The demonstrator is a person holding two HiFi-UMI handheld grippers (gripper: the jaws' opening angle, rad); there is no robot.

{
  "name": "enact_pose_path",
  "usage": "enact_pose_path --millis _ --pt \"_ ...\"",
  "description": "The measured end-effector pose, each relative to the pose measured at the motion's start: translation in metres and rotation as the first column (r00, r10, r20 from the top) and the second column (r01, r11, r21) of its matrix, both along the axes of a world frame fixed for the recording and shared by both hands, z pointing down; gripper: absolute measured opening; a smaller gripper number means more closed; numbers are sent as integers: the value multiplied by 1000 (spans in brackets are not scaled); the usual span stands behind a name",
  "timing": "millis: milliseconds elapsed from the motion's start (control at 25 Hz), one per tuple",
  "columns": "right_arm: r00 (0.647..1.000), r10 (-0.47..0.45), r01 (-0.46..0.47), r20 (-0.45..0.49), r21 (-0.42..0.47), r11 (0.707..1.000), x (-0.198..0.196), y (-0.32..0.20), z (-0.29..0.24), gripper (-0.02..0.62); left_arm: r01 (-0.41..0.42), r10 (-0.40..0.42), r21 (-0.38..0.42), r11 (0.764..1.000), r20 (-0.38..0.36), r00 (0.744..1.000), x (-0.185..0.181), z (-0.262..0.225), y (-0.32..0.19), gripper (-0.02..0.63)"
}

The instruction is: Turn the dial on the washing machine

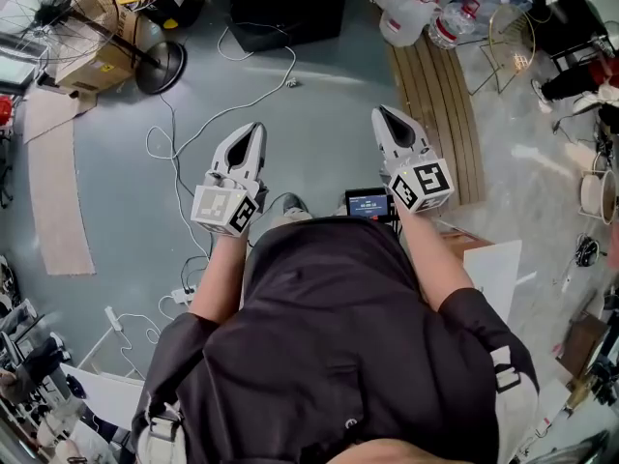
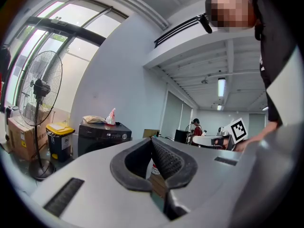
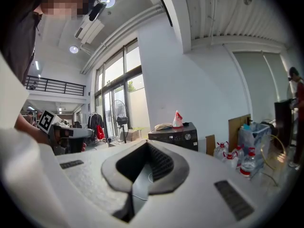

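- One dial (image 3: pixel 187 137) sits on the front panel of the black washing machine (image 3: pixel 175 137), at the floor's (image 1: pixel 319 153) far edge.
- Left gripper (image 1: pixel 253 131) and right gripper (image 1: pixel 382 114) are well short of it, held out level, side by side, with jaws together and empty.

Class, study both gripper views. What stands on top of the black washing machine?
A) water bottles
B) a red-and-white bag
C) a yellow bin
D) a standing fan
B: the right gripper view shows a red-and-white bag on top of the washing machine, while the water bottles stand lower down, to its right.
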State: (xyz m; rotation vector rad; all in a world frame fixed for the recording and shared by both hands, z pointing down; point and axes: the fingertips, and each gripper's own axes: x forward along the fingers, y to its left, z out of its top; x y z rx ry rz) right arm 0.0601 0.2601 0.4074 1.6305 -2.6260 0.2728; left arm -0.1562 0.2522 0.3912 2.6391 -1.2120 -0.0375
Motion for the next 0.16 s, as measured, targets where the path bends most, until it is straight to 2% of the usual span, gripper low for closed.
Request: enact_pose_path --millis 160 --pt "1000 -12 12 0 1 1000 -2 4 -1 3 3 -3 4 1000 -2 1000 1 0 4 -5"
